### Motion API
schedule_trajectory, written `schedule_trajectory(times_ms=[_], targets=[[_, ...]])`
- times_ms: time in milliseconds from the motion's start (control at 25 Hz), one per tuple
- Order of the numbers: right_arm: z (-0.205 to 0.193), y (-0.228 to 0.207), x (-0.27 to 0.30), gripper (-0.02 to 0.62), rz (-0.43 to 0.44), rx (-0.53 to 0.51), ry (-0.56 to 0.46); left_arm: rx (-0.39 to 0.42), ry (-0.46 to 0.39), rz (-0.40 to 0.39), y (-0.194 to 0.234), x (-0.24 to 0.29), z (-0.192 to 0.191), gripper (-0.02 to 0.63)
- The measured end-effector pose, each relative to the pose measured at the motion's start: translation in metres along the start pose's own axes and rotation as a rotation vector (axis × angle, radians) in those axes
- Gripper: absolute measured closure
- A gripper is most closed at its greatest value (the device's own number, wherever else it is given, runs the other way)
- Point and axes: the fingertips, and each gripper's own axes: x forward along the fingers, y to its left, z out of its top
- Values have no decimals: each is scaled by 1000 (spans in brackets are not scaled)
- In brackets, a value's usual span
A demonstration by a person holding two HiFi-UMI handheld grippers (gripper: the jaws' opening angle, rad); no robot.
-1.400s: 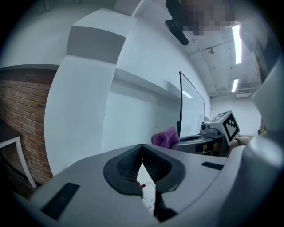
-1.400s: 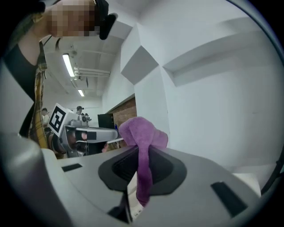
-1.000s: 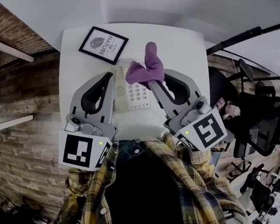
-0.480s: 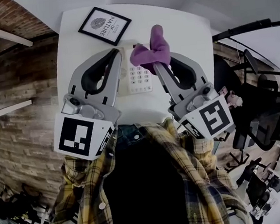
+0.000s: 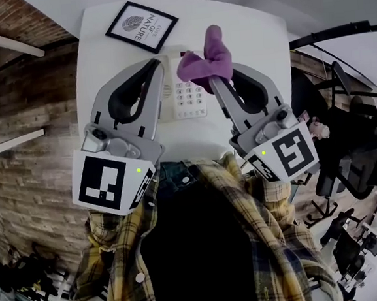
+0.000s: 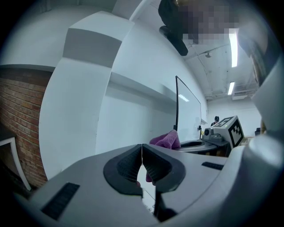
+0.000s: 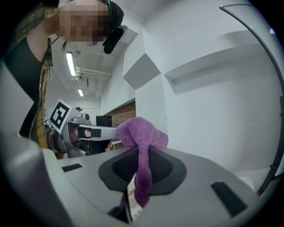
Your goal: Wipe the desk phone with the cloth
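- Cloth [image 5: 205, 58], purple, is clamped in my right gripper's [image 5: 215, 82] jaws, over the desk phone [image 5: 185, 102].
- My left gripper [image 5: 157, 65] has its jaws together and empty, at the phone's left side.
- Phone lies on the white tabletop [image 5: 250, 36].

The right gripper [image 7: 141, 154] has its two dark ribbed jaws closed on the purple cloth [image 7: 140, 133]. The cloth bunches into a soft lump above the jaws, and a narrow tail of it hangs down between them, past the pads. Off to the left, the left gripper [image 7: 100, 132] reaches in sideways, its marker cube [image 7: 59, 114] tilted, with its tip behind the cloth lump. A yellow plaid sleeve [image 7: 43, 88] runs down the left edge. Behind are a white wall [image 7: 213, 111], a strip of brick wall [image 7: 124, 116] and long ceiling lights [image 7: 70, 64].
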Motion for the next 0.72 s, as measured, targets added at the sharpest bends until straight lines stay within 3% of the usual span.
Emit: schedule_trajectory(times_ms=[720], targets=[[-15,10,1,535,41,-24,55,-16,9,-3,-3,-3,-6,591]])
